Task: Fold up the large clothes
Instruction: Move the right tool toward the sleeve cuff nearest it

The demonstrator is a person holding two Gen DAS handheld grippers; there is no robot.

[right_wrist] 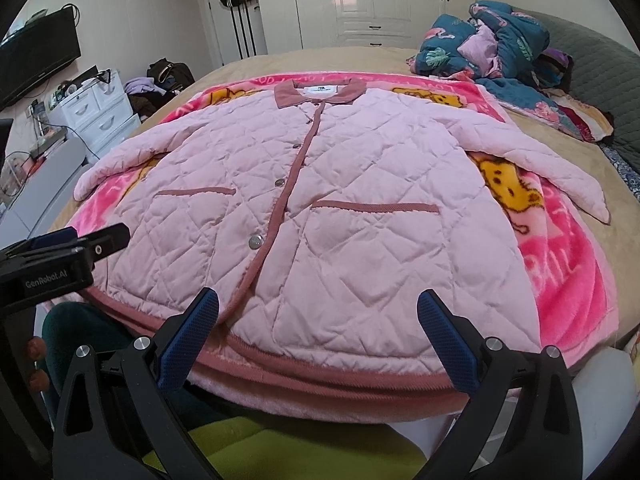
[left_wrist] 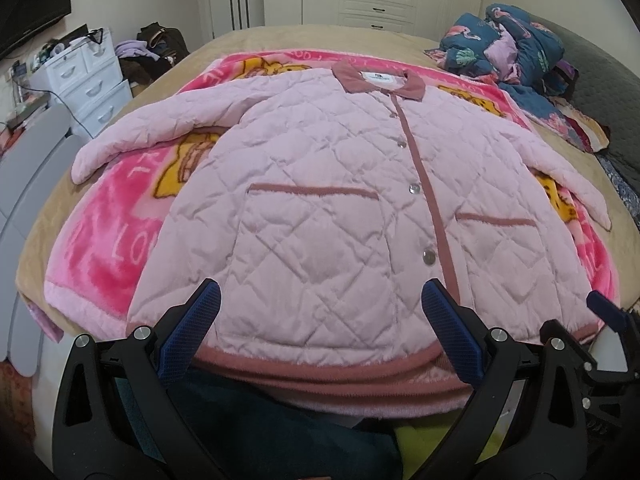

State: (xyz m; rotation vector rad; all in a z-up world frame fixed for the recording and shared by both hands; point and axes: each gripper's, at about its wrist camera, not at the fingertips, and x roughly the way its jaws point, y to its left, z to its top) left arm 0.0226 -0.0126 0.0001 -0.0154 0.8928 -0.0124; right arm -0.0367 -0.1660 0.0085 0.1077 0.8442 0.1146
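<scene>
Pink quilted jacket (left_wrist: 320, 184) spread flat, front up and buttoned, on a bright pink cartoon blanket (left_wrist: 108, 240) over a tan-covered bed (left_wrist: 248, 38). Darker rose collar (left_wrist: 378, 80) at the far end, hem (left_wrist: 320, 364) at the near edge of the bed. Both sleeves out to the sides — left sleeve (left_wrist: 152, 128) angled toward the white drawer unit (left_wrist: 88, 80), right sleeve (right_wrist: 560, 168) slanting down toward the bed's right side. Two rose-trimmed pockets (left_wrist: 312, 194), one either side of the button placket (left_wrist: 420, 168), with snap buttons running up beside it.

Left gripper (left_wrist: 320, 300) hovering just above the hem, blue-padded fingers (left_wrist: 208, 304) wide apart, nothing between them. Right gripper (right_wrist: 318, 300) likewise spread wide over the hem, slightly right of the placket, holding nothing. Neither seen touching the fabric (contact hard to judge at this angle). From the right wrist view, left gripper visible at the left edge; fingertips of a hand (right_wrist: 36, 360) below it.

Crumpled dark floral bedding (right_wrist: 500, 48) heaped at the far right corner of the bed — well apart from the jacket. White wardrobe (right_wrist: 360, 0) along the back wall, dark screen (right_wrist: 36, 56) at left.
</scene>
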